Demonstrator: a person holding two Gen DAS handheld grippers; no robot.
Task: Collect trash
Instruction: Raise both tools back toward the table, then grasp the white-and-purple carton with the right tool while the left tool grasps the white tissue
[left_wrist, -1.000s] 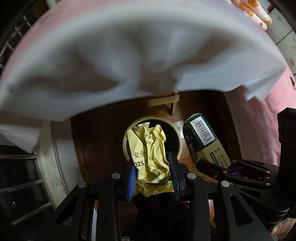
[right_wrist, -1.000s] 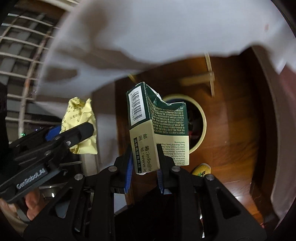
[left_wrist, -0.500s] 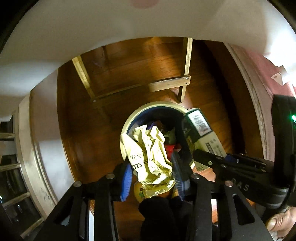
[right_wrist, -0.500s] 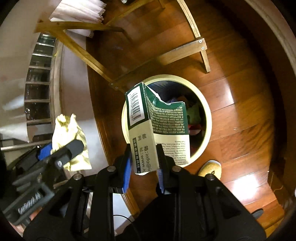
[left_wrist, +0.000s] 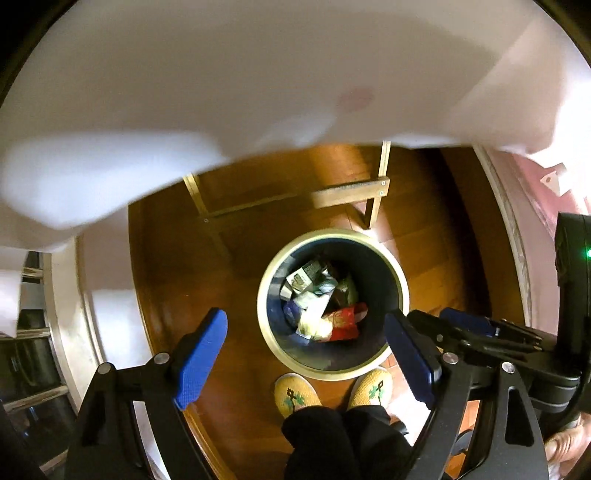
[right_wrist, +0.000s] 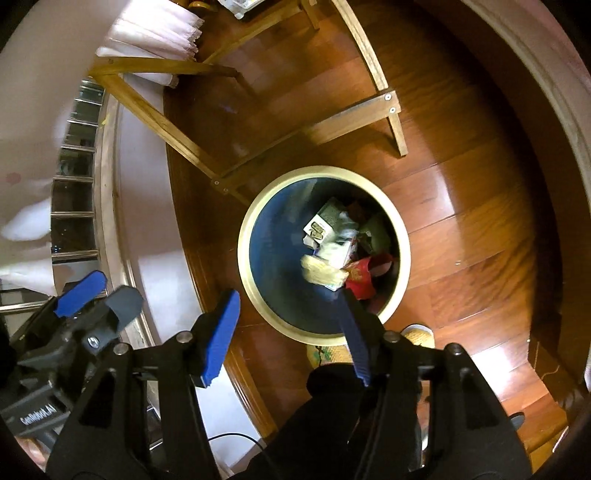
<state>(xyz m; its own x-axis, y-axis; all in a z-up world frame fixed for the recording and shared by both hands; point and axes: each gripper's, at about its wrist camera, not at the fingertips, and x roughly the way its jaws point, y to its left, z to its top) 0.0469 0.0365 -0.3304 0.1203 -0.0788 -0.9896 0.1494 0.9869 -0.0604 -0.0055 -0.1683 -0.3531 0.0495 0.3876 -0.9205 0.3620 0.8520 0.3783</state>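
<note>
Both grippers released and empty above the bin.
Round trash bin (right_wrist: 255, 295) stands on the wood floor so drops land inside; carton (right_wrist: 325, 223) and yellow wrapper (right_wrist: 323, 275) lie within; left gripper (left_wrist: 306, 354) and right gripper (right_wrist: 288, 332) spread wide, holding nothing.

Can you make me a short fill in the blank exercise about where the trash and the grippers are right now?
1. Both the left gripper and the right gripper are ____.
2. The green carton lies inside the round ____.
3. The bin stands on a ____ floor.
4. Near the bin, a pair of yellow ____ shows.

Missing words: open; bin; wooden; slippers
</note>
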